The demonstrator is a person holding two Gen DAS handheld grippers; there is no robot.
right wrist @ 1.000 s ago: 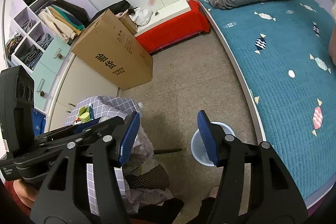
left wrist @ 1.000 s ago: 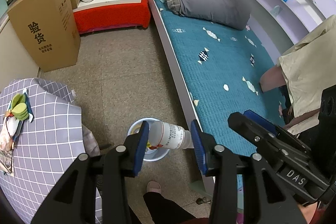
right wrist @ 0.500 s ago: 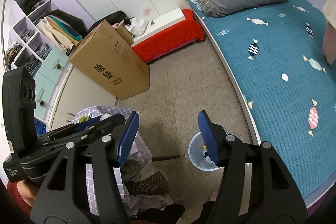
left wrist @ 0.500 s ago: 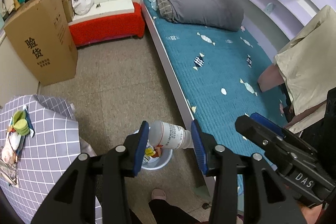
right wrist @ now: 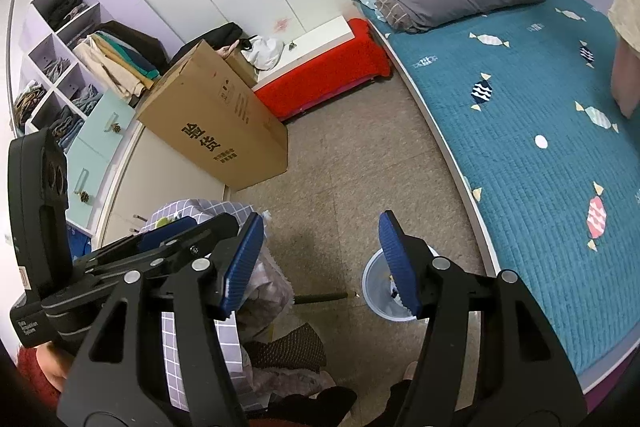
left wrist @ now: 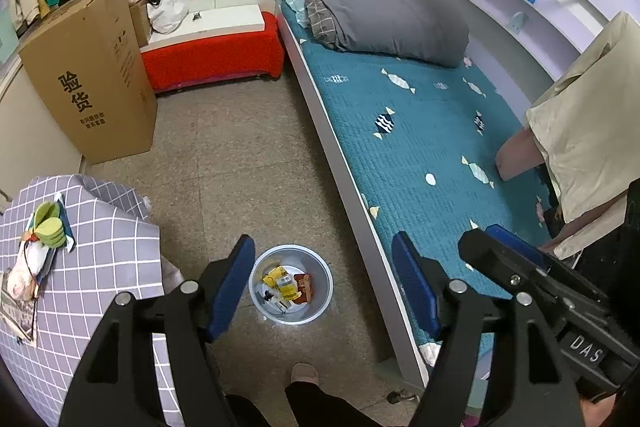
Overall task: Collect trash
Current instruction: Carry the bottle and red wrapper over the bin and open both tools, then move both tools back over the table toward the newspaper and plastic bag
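Trash [left wrist: 286, 285] | in the bin [left wrist: 256, 283] on the floor | left gripper [left wrist: 322, 289] jaws just opened wide, empty above it | right gripper [right wrist: 320, 261] wide, empty | step: drop done | next: find another piece.

— Any writing you can read?
— The cardboard box [left wrist: 94, 79] carries two large black characters, 验货, with smaller lines beneath, too small to read.
— Anything else?
— "DAS" in white letters on the black body of the right tongs [left wrist: 586, 347], in the left wrist view.
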